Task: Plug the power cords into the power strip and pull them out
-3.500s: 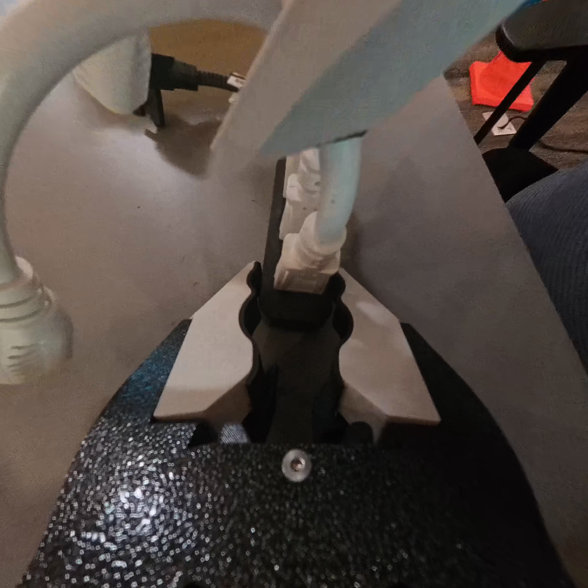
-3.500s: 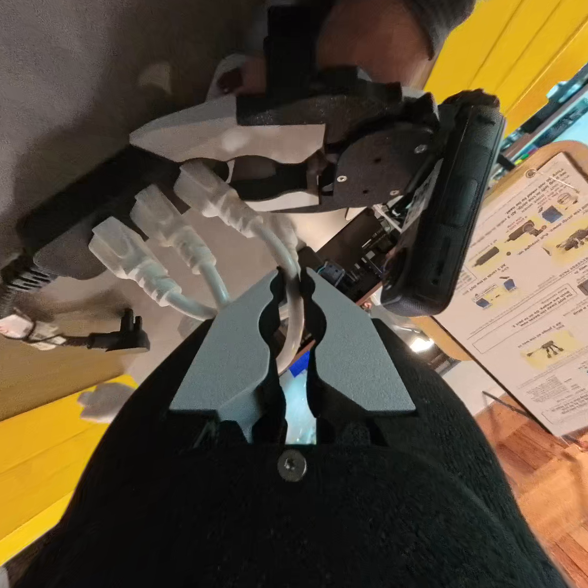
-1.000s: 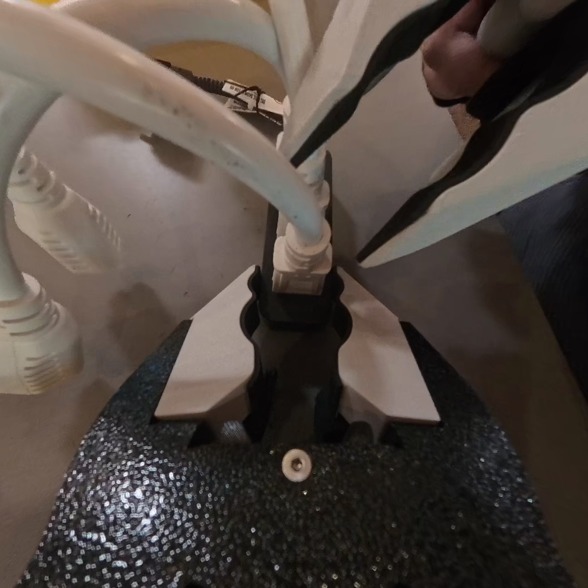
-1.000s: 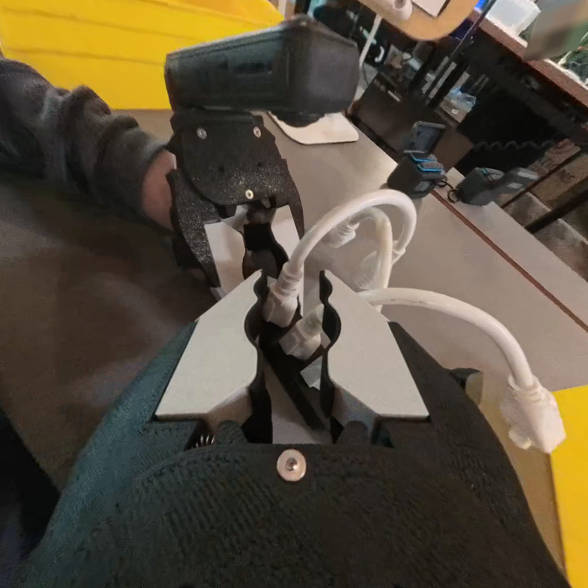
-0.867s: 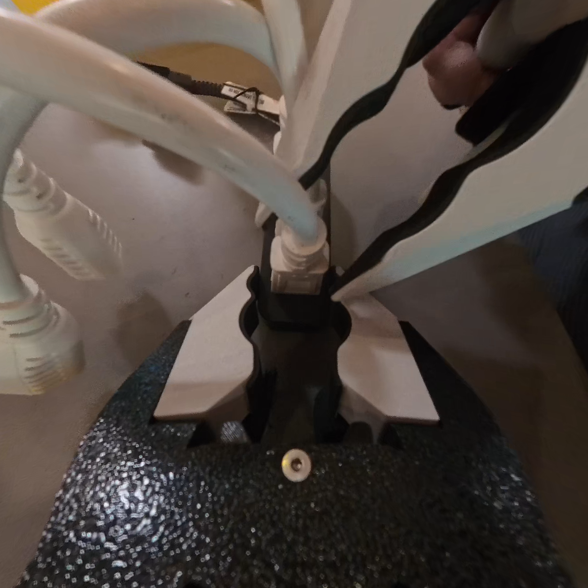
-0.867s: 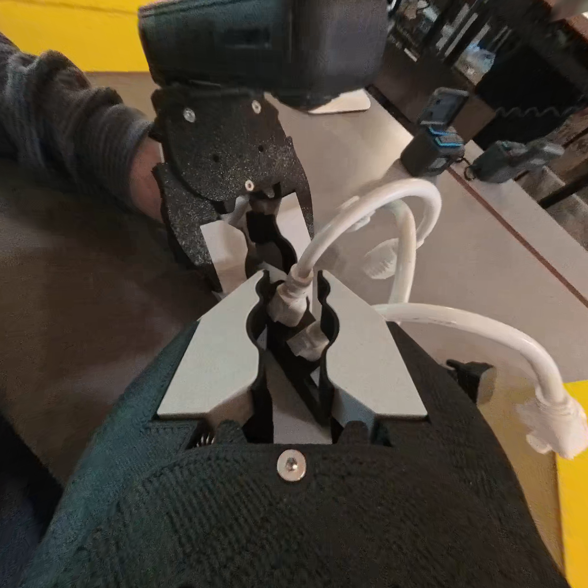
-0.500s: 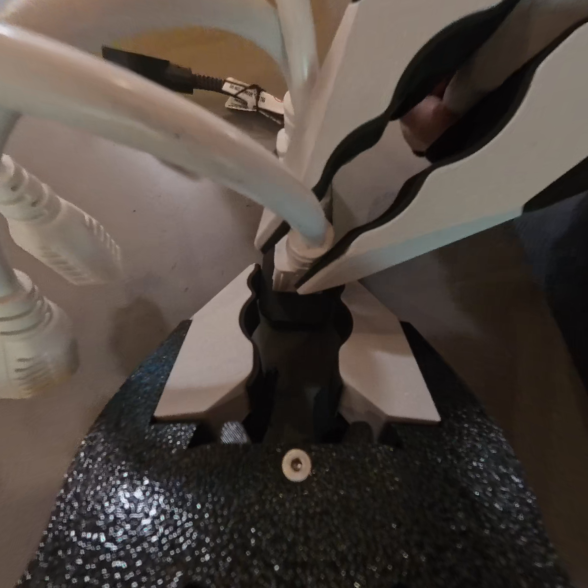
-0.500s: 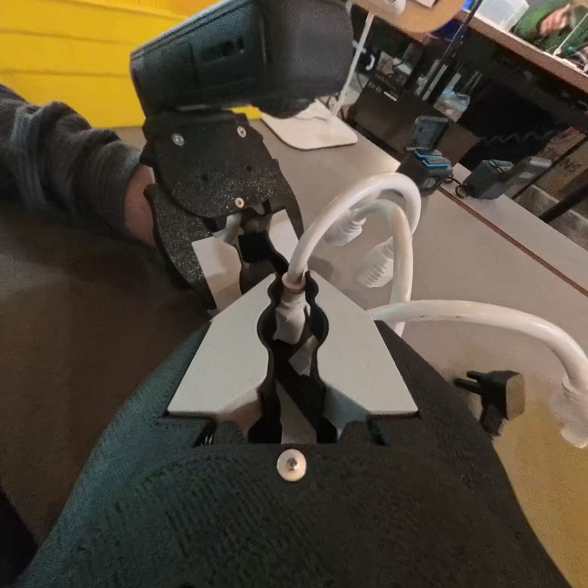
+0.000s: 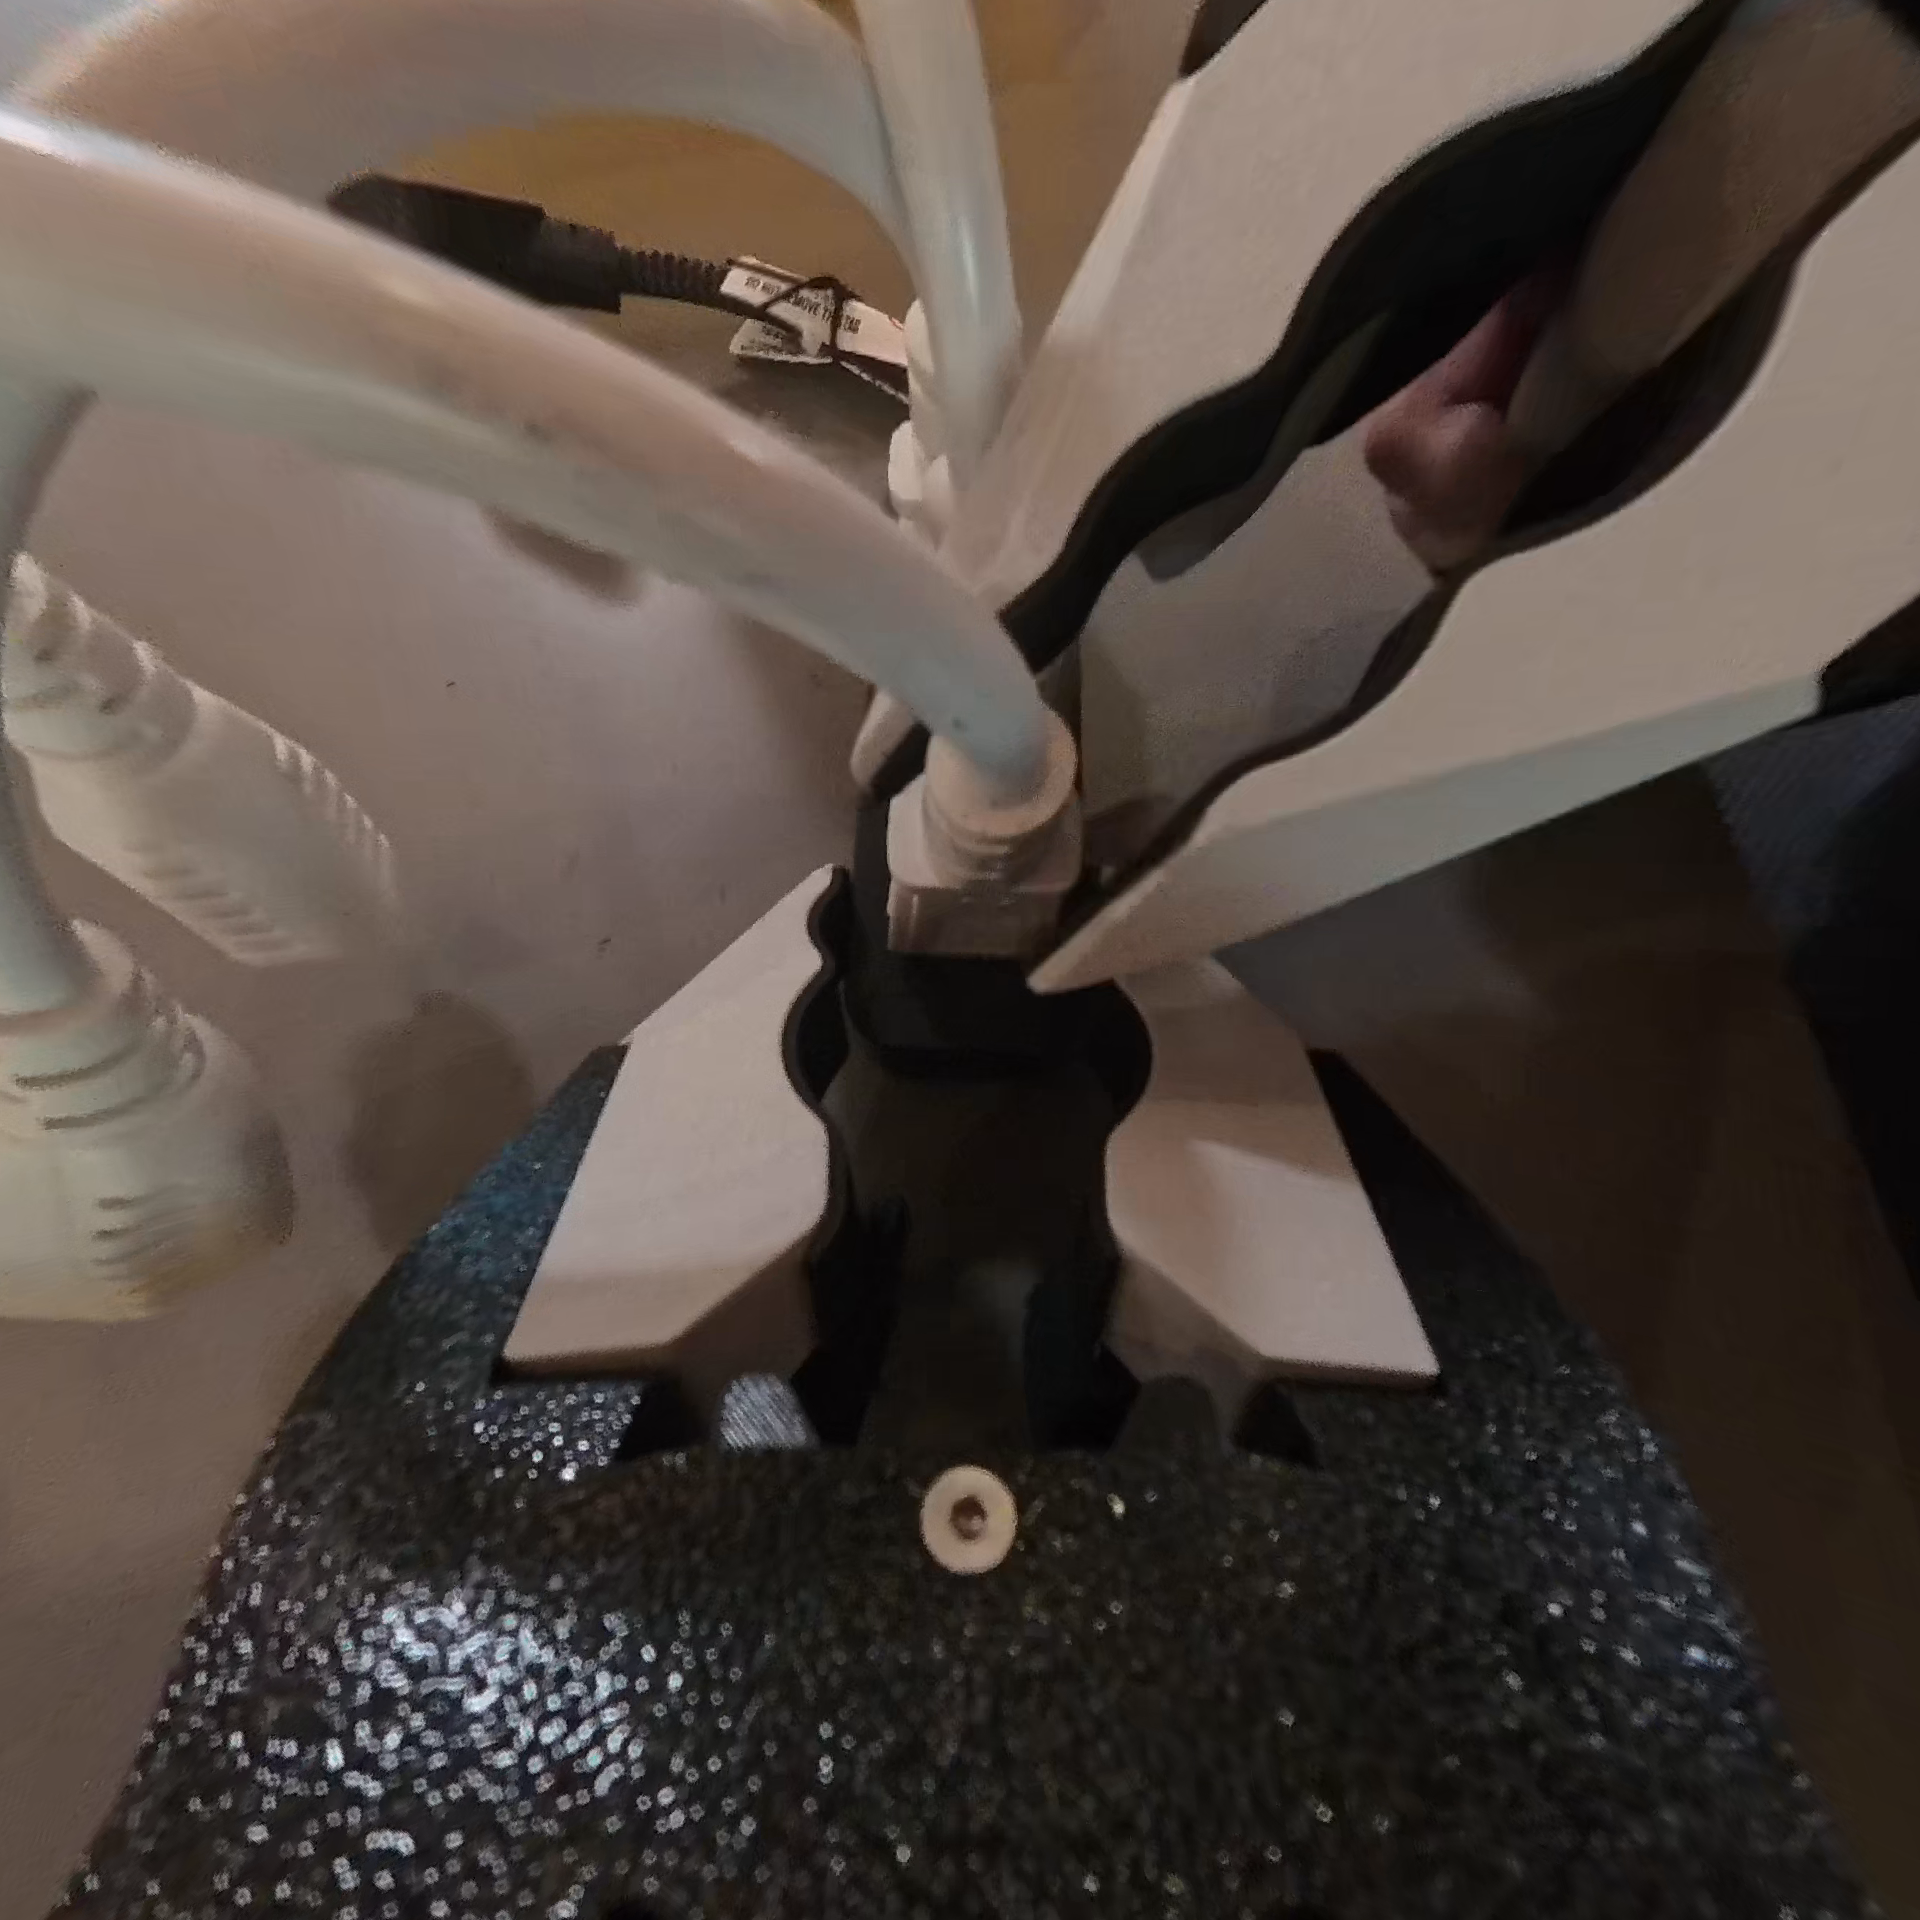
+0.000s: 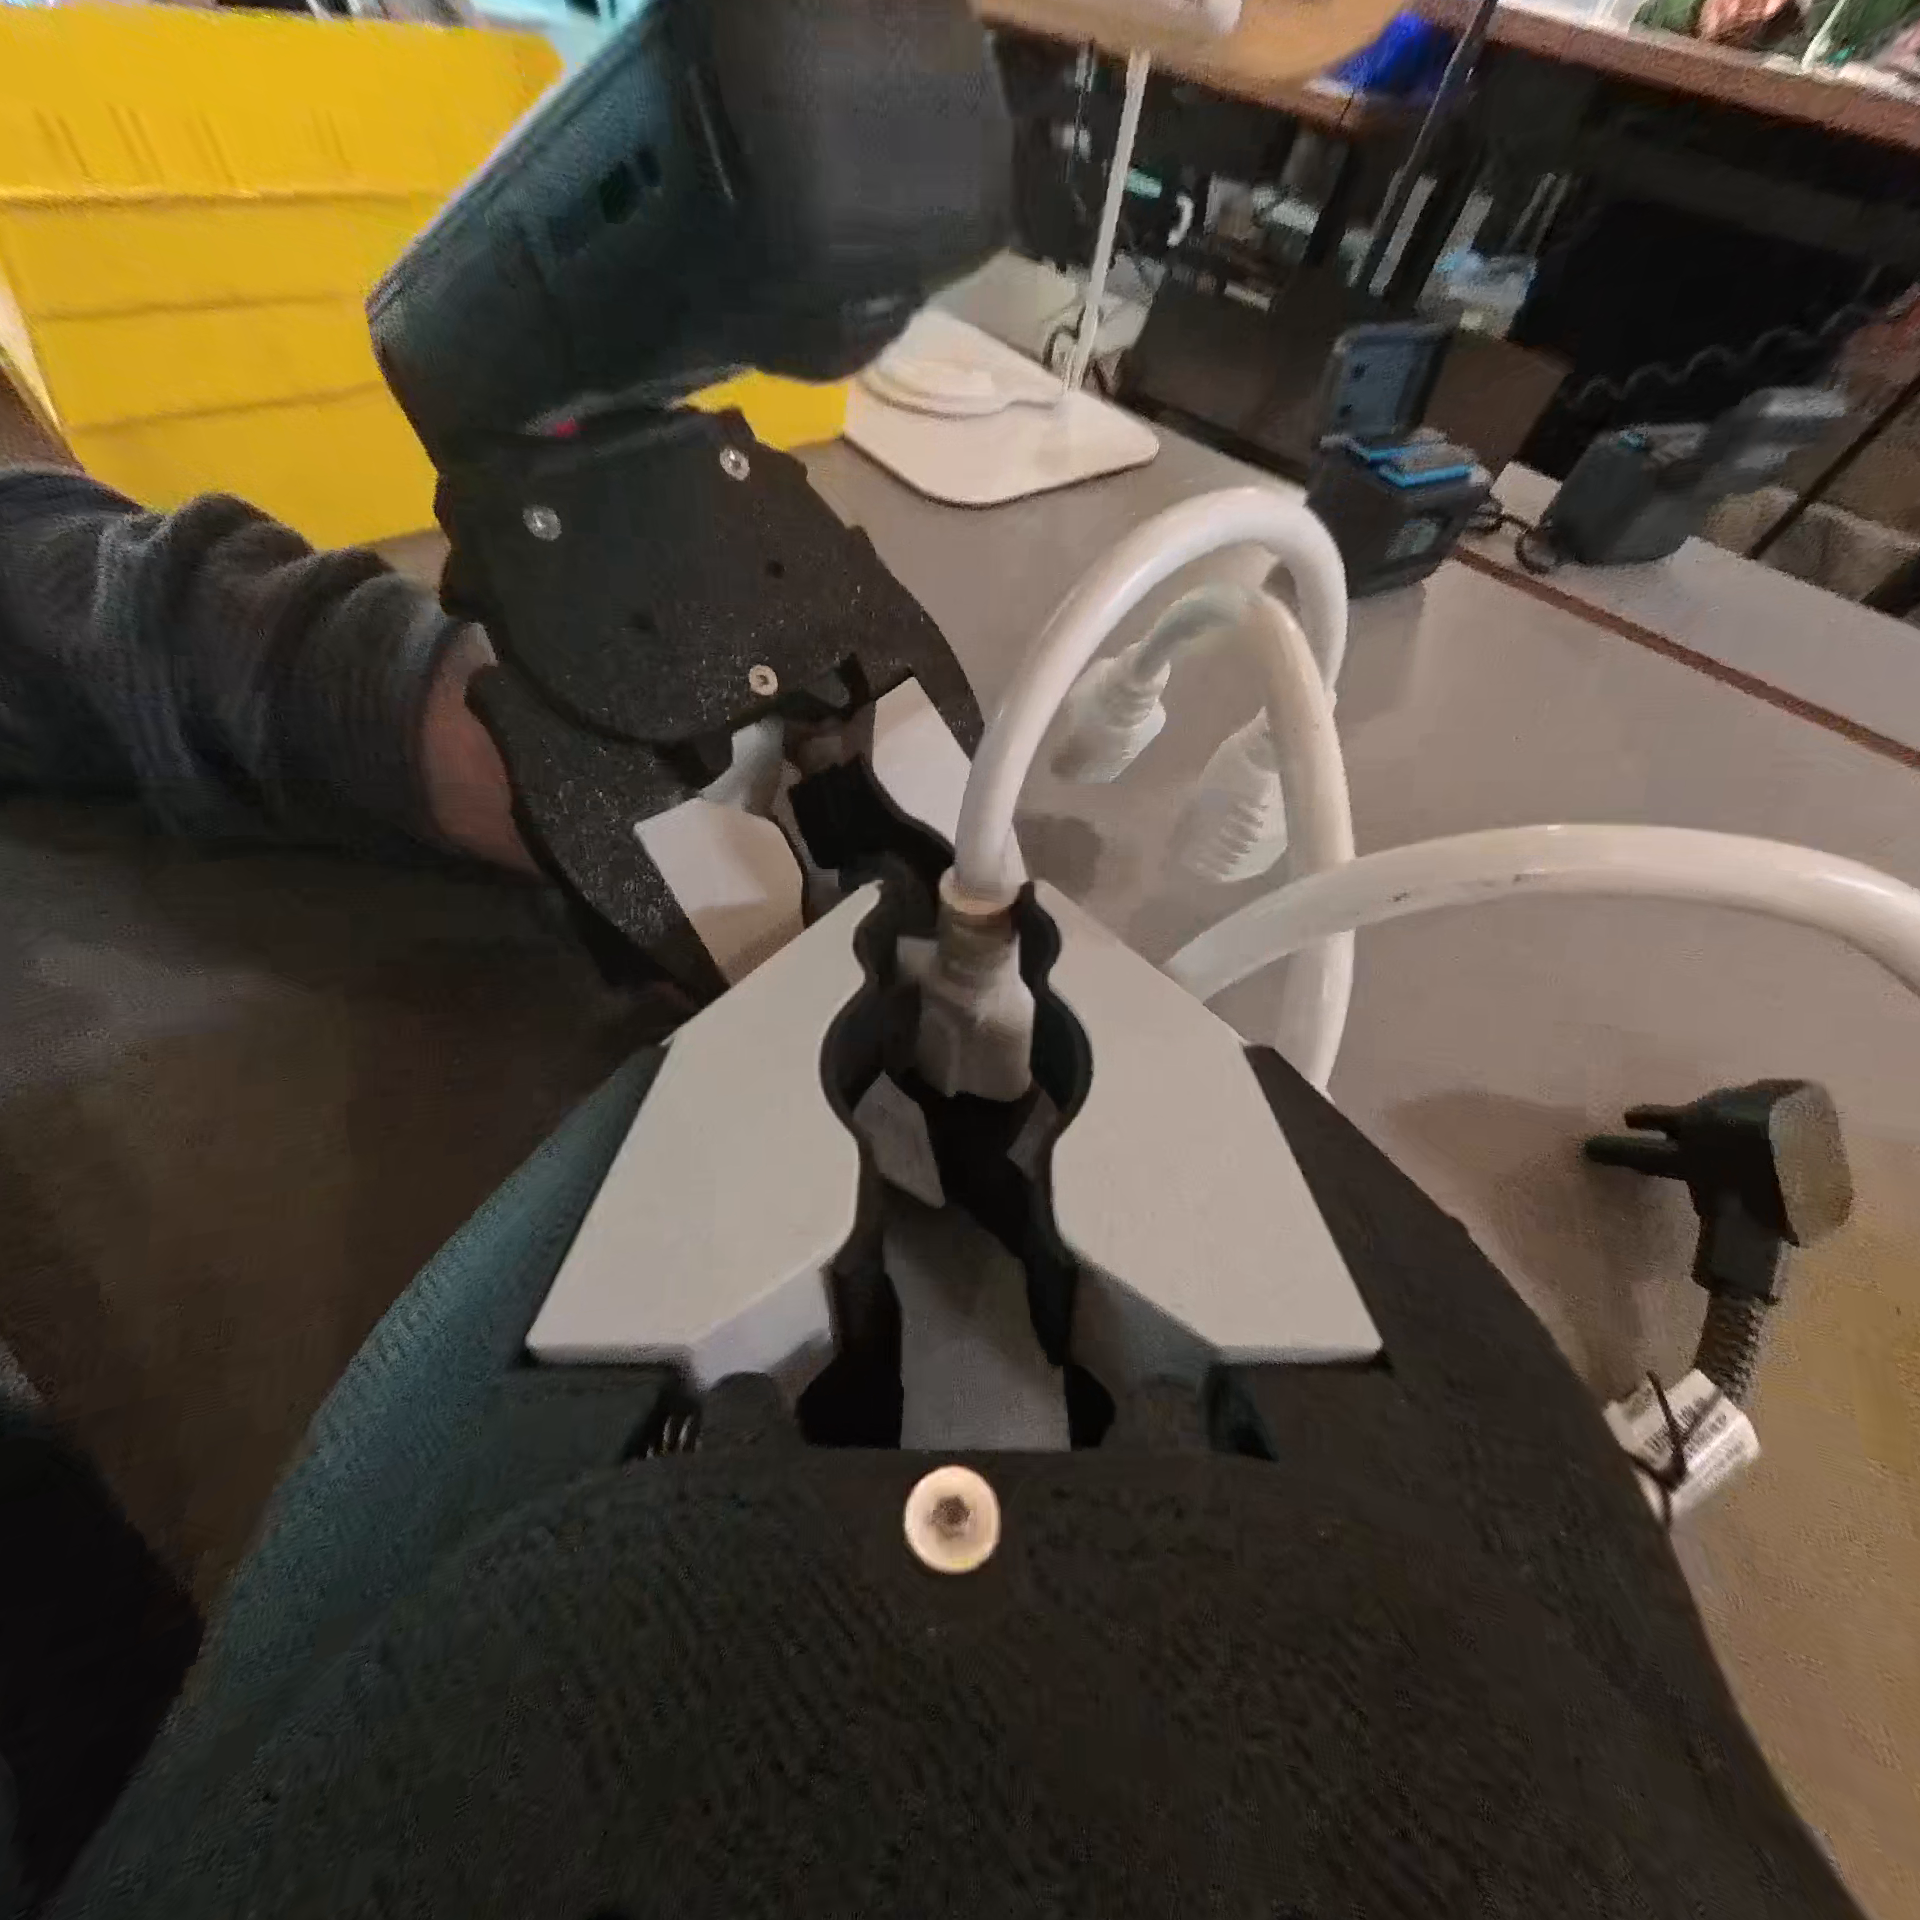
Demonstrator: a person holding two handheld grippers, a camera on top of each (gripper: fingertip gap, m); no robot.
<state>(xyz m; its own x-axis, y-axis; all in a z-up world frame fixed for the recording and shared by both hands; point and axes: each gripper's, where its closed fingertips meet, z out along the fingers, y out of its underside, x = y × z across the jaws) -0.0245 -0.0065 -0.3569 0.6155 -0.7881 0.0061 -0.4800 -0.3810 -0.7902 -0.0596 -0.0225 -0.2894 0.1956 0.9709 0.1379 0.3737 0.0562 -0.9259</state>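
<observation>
In the left wrist view my left gripper (image 9: 987, 966) is shut on the end of a black power strip (image 9: 935, 1049). A white plug (image 9: 977, 862) sits in the strip just past my fingertips. The right gripper's pale fingers (image 9: 1351, 790) reach in from the upper right around that plug. In the right wrist view my right gripper (image 10: 956, 909) is shut on the white plug (image 10: 977, 1008), with the strip (image 10: 971, 1158) below it. A second white plug (image 10: 894, 1143) sits lower between the fingers. The left gripper (image 10: 831, 831) holds the strip just beyond.
Loose white plugs on looping cords hang at the left (image 9: 208, 831) and behind the strip (image 10: 1236, 810). A black plug with a tag (image 10: 1756, 1174) lies on the table to the right. A yellow bin (image 10: 208, 260), a white lamp base (image 10: 997, 426) and dark devices (image 10: 1392, 488) stand farther back. The left gripper's tips are roughly 7 centimetres from the right gripper's.
My right gripper came in from the upper right and closed its fingers around the white plug. My left gripper kept its hold on the strip.
</observation>
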